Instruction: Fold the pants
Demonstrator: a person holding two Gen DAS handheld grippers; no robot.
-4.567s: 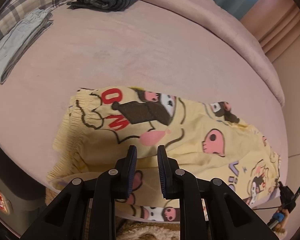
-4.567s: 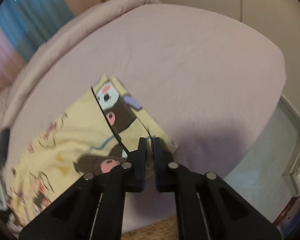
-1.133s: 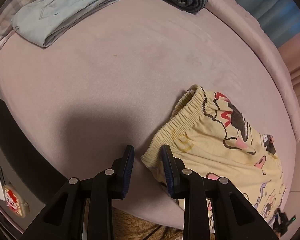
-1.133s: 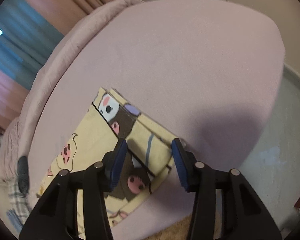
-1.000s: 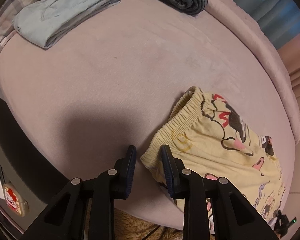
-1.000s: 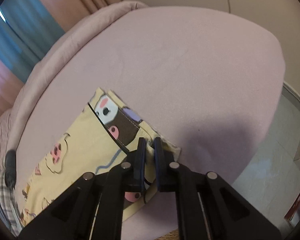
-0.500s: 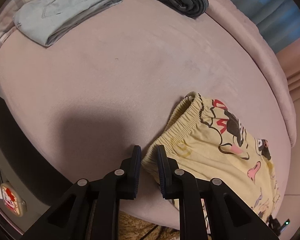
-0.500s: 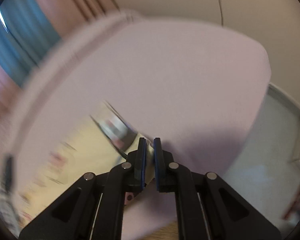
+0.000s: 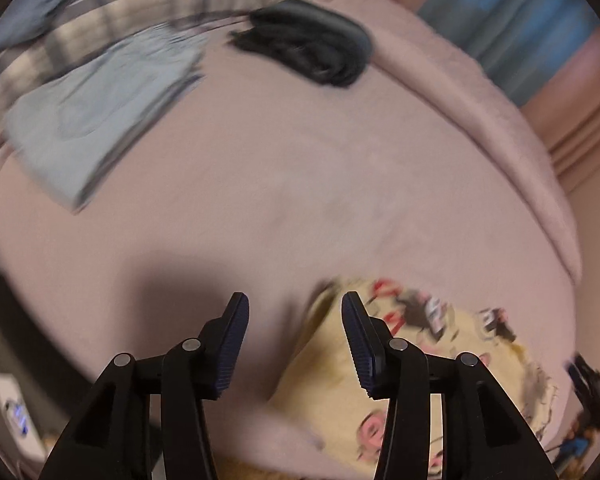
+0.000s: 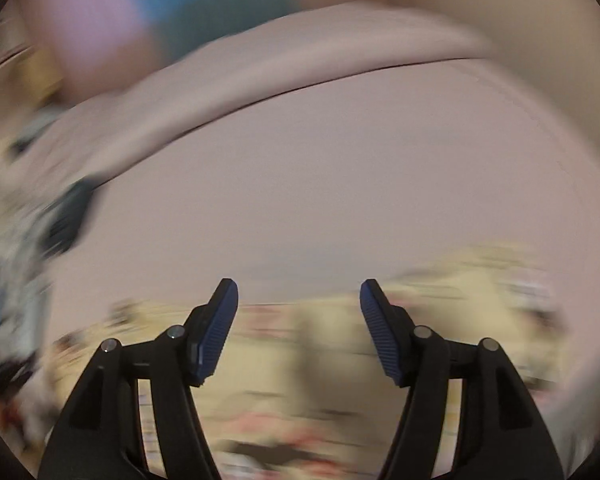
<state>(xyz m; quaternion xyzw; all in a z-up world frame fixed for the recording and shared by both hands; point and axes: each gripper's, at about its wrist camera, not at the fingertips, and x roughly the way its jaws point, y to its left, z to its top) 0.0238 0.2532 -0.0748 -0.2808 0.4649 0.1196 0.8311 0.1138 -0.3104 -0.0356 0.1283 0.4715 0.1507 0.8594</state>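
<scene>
Surface: pink bed (image 9: 300,184), raised pink roll along far edge | Near edge: yellow cartoon-print pants (image 9: 428,364) lying flat | Far side: folded light-blue garment (image 9: 96,116), dark rolled garment (image 9: 312,44), plaid cloth (image 9: 80,28), all blurred

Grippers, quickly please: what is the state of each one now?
Left gripper: jaws opening, holding nothing.
Right gripper: jaws opening, holding nothing.

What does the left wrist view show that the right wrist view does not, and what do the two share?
Only the left wrist view shows the plaid bedding and the folded light blue garment sharply enough to identify. Only the right wrist view shows the right hand-held gripper, jaws opening with nothing pinched. Both show the yellow cartoon-print pants on the pink bed and a dark folded garment.
</scene>
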